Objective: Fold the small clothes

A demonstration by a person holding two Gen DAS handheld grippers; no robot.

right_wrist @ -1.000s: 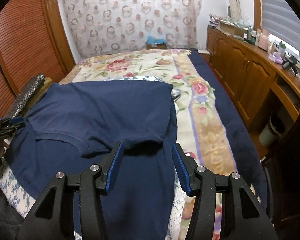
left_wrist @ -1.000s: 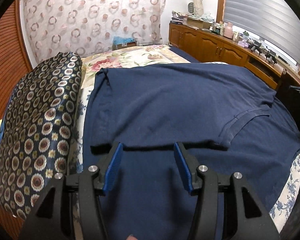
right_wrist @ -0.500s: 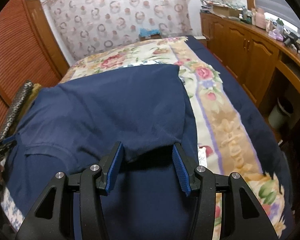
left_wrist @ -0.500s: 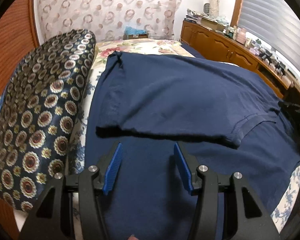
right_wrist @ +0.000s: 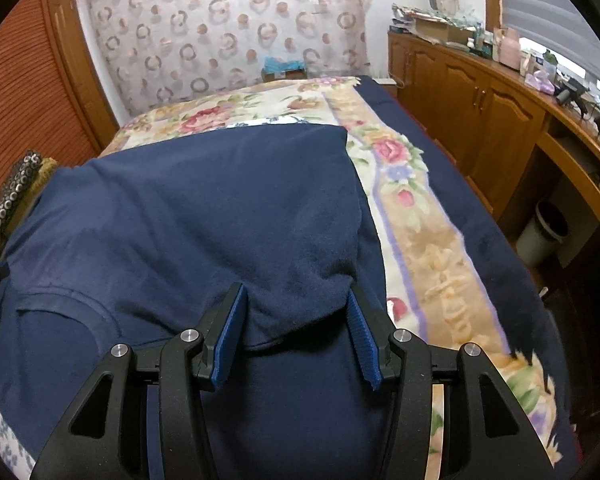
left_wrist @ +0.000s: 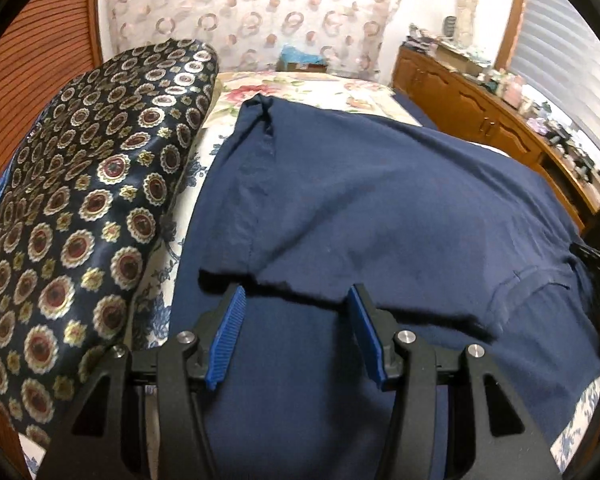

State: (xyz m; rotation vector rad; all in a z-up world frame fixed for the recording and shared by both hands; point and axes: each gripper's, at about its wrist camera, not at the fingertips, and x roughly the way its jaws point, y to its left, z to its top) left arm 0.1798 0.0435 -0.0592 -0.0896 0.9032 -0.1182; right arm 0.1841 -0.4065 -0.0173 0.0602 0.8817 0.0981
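Observation:
A navy blue shirt [left_wrist: 380, 208] lies spread on the bed with its far part folded back over the near part. The folded edge runs just in front of my left gripper [left_wrist: 298, 292], which hovers low over the cloth with its blue pads [left_wrist: 228, 336] apart and nothing pinched. In the right wrist view the same shirt [right_wrist: 200, 220] fills the middle. Its folded corner bulges into the gap of my right gripper [right_wrist: 294, 290], whose pads [right_wrist: 362, 340] stand apart on either side of it. A sleeve seam curves at the left.
A dark cushion [left_wrist: 80, 200] with round medallions sits close on the left of the shirt. The floral bedspread [right_wrist: 432, 248] shows to the right. A wooden cabinet [right_wrist: 480, 120] with a cluttered top runs along the right wall, a waste bin [right_wrist: 544, 232] beneath it.
Both grippers have come down and closer to the shirt's folded edge. The left view has rolled, and the folded corner now sits between the right fingers. Neither opening has changed.

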